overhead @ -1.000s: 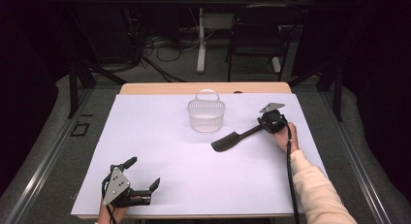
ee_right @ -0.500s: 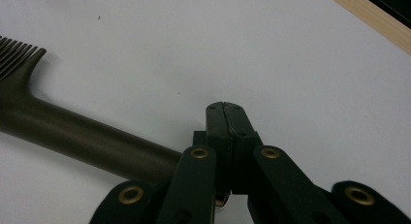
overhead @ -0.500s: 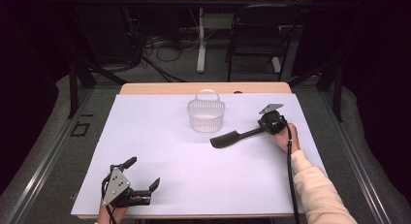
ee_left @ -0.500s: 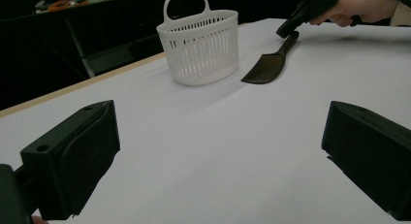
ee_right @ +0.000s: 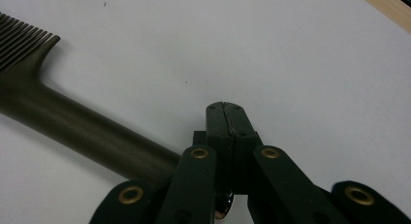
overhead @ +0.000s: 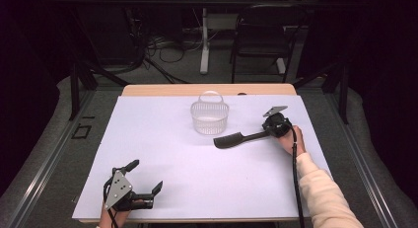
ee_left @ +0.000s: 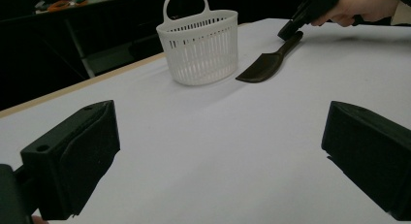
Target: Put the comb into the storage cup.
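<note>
A dark comb [overhead: 236,139] [ee_left: 266,64] lies flat on the white table, teeth end toward the middle and handle toward the right. My right gripper [overhead: 268,132] [ee_right: 227,112] is at the handle's end. Its jaws are shut, pads pressed together with nothing between them, and the comb's handle [ee_right: 72,120] runs under the gripper's left side. A white slatted basket [overhead: 210,117] [ee_left: 201,44] with a hoop handle stands upright just behind the comb. My left gripper [overhead: 145,176] [ee_left: 218,156] rests near the table's front left corner, jaws wide open and empty, pointing at the basket.
The white sheet [overhead: 172,154] covers the table, and a strip of wood [overhead: 207,90] shows along the far edge. A dark chair [overhead: 261,35] and cables stand on the floor behind the table. Metal rails run along both sides.
</note>
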The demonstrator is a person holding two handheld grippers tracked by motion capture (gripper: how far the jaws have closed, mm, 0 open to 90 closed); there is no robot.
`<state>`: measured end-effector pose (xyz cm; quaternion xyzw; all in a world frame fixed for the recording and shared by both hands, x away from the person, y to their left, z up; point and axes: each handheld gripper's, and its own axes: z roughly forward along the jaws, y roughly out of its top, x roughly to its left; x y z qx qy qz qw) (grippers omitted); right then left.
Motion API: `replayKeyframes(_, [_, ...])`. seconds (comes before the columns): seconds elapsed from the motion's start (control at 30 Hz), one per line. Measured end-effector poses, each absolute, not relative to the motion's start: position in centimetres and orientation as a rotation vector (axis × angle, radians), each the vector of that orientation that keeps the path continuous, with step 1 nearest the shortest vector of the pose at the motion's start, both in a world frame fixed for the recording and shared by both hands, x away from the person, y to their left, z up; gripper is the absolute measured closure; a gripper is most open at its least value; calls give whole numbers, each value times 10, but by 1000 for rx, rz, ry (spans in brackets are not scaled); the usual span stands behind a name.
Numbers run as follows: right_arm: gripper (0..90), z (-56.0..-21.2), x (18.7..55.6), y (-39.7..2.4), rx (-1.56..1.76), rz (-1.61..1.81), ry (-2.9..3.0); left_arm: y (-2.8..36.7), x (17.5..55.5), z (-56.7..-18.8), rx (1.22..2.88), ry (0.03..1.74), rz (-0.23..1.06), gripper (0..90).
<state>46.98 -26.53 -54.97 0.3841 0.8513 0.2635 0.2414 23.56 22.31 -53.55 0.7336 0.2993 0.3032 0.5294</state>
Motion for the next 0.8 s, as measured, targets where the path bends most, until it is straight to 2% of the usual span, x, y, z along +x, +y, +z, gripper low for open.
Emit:
replayKeyframes(0.43, [900,-546,468,-269,1050,752,2320,223,236,-536,1759,711,726,1])
replayKeyframes(0.57, [785,-536,462,-271,1005,802,2323,223,236,-536,1761,710,725,1])
replayKeyframes(0.63, [767,-535,461,-272,999,809,2320,223,236,-536,1760,713,724,0])
replayKeyframes(0.8, [651,-526,456,-274,981,846,2325,222,236,-536,1763,707,726,1])
